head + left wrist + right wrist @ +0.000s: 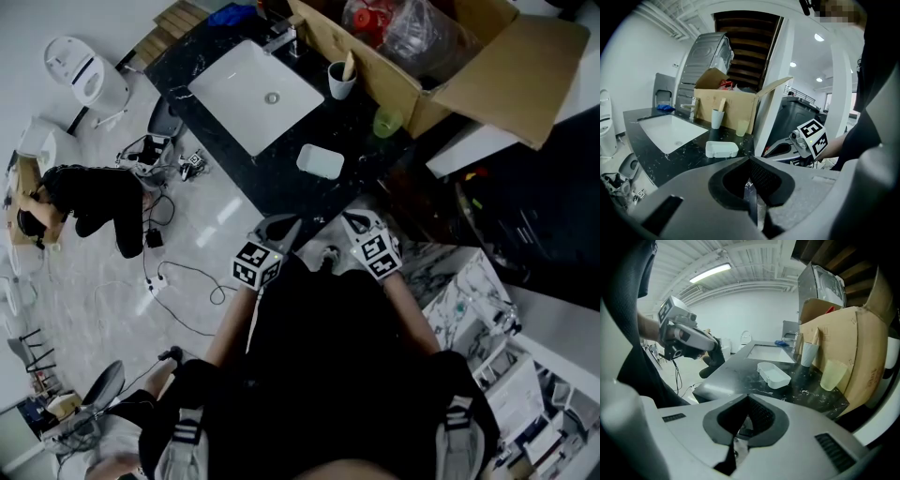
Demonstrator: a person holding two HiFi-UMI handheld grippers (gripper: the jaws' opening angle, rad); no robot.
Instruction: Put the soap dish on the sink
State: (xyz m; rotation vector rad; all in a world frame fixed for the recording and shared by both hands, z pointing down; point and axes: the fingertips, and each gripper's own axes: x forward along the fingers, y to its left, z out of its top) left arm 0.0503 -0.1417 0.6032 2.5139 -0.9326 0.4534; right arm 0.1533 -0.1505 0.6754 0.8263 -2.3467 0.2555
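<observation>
Although the person's dark torso fills the lower part of the head view and hides the near edge of the surface (281,183), both tools show just in front of it. The left tongs (751,161) and the right tongs (749,397) are each clenched, tips meeting, with nothing between them. Each carries a cube (256,265) of black-and-white square markers, and no lettering can be read on them.

The soap dish (321,160) is a white, shallow, round-cornered plastic tray. It lies on the glossy black, white-veined surface, apart from the sink (234,89), a white rectangular basin set into that surface.

Beyond the dish stand a white cup (341,81) holding a pale stick-like thing and a translucent green tumbler (387,123), both close to an open cardboard box (412,89). The box's contents lie under crumpled clear plastic and are hard to make out. Print on the box side is too blurred to read.
</observation>
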